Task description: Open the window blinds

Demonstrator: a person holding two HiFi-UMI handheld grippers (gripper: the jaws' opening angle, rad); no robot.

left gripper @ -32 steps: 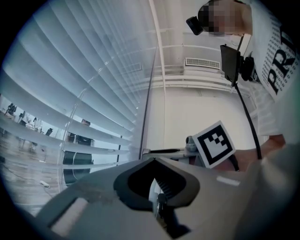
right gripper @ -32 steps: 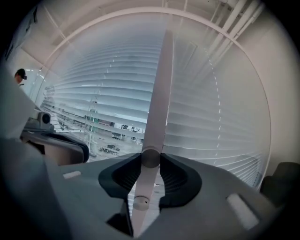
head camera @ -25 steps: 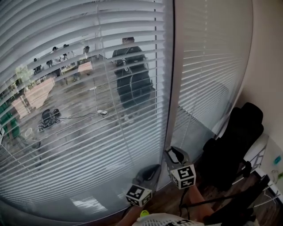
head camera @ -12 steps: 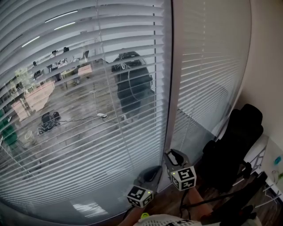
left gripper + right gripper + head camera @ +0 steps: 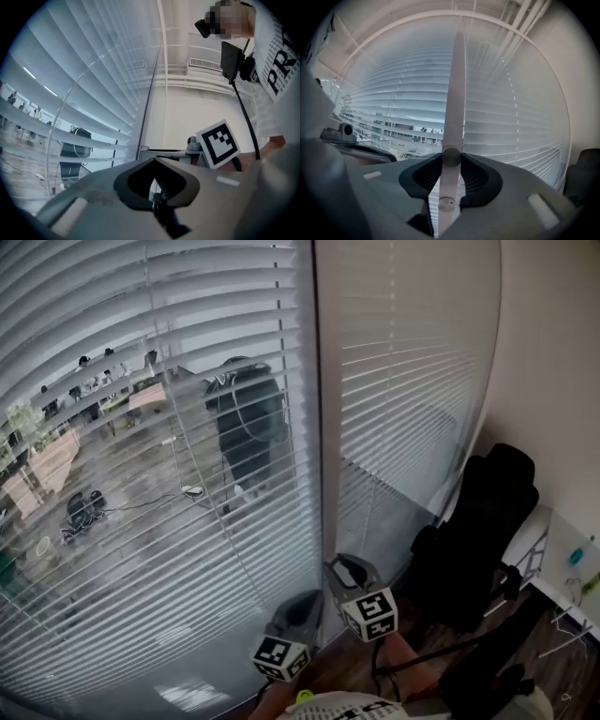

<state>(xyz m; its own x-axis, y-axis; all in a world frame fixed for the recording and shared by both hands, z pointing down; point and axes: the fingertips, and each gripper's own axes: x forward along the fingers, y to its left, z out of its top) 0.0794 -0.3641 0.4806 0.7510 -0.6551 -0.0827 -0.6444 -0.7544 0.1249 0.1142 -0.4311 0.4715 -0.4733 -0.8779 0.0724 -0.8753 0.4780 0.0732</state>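
Observation:
Two white slatted blinds cover the window. The left blind [image 5: 141, 474] has its slats tilted partly open, and the street shows through. The right blind [image 5: 403, 381] has its slats flat and shut. In the right gripper view a white wand [image 5: 454, 93] hangs straight down between the jaws, and my right gripper [image 5: 451, 157] is shut on its lower end. In the head view this gripper [image 5: 342, 563] points at the foot of the window post [image 5: 323, 427]. My left gripper [image 5: 302, 601] sits just left of it and lower. Its jaws meet at the tips [image 5: 154, 160] with nothing between them.
A black chair [image 5: 478, 540] stands at the right under the closed blind, beside the wall. A thin cord [image 5: 178, 456] hangs in front of the left blind. The right gripper's marker cube [image 5: 218, 143] is close beside the left gripper.
The head view has swung, so the window, the post and both grippers sit further left in the picture. Neither gripper has moved against the blinds, and the slats look the same.

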